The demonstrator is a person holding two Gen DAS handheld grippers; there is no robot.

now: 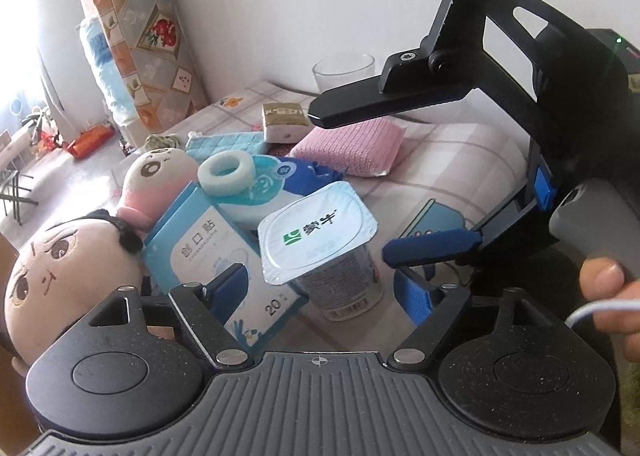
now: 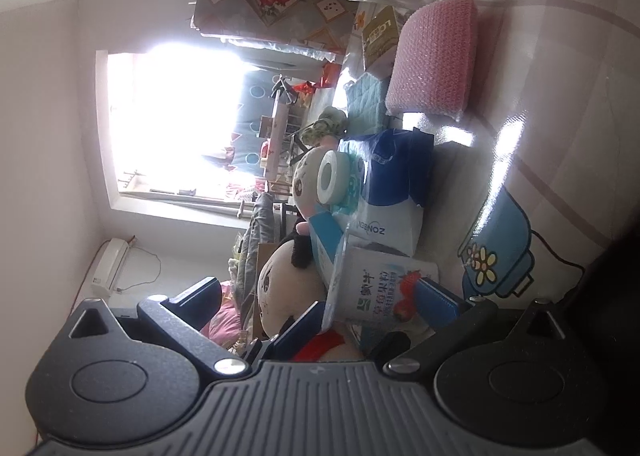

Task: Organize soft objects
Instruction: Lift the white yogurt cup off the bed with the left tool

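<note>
While the yogurt cup (image 1: 320, 252) stands upright on the tabletop (image 1: 452, 160) at the near edge of the clutter, the left hand-held gripper (image 1: 324, 288) frames it with its jaws spread, one blue pad (image 1: 230, 284) against a plaster box (image 1: 208, 252) to the left and the other to the right of the cup, neither clearly touching it. The right hand-held gripper (image 2: 368, 304) is turned on its side with its jaws also spread, one pad (image 2: 438, 302) close against the cup's wall; contact cannot be confirmed.

Judging by its look, the cup is light, thin-walled plastic with a foil lid, so it would dent under a hard squeeze and is best taken around the lower wall, not the overhanging lid rim. The soft things lie to the left and beyond: a big-headed doll (image 1: 60, 276), a smaller plush toy (image 1: 160, 176), a foam ring (image 1: 227, 173), a pink sponge (image 1: 352, 146) and a blue quilted cloth (image 1: 224, 144). These would give under the pads and tolerate a firm pinch.

The doll's body is cut off, and the tissue pack (image 1: 280, 192) is mostly covered by the ring and cup.
</note>
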